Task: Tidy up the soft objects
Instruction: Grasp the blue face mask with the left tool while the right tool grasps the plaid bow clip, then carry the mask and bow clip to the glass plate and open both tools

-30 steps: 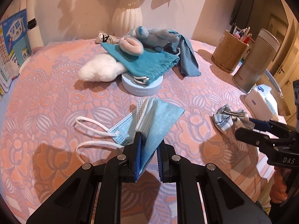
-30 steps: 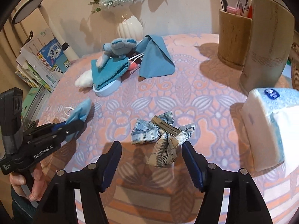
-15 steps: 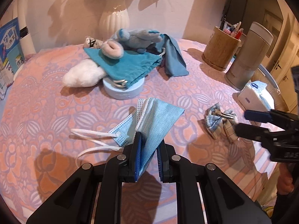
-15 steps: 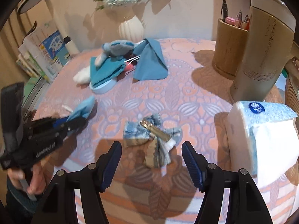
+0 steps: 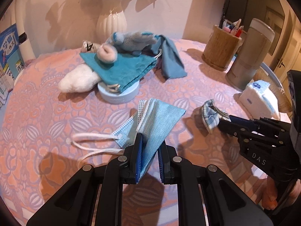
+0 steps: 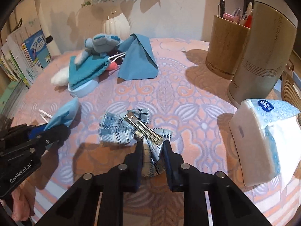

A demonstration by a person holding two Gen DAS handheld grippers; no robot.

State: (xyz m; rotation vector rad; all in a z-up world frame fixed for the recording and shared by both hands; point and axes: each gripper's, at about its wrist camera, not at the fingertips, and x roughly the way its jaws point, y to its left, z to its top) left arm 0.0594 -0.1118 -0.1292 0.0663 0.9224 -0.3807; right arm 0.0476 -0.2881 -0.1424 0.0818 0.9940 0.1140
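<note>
Sorting about half done: pile sits ahead of both.
Left hand-held gripper clamps mask; right hand-held gripper clamps bow, neither placed yet.

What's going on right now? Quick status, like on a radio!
Left gripper shut on face mask. Right gripper shut on plaid bow hair clip. Tissue pack close on the right; nothing blocking.

- The left wrist view looks forward along the left gripper, low and close over the worktop, facing the white vase.
- The right wrist view looks the same way from further right, equally near.
- Both share the vase, the pen holder and each other's gripper.
</note>
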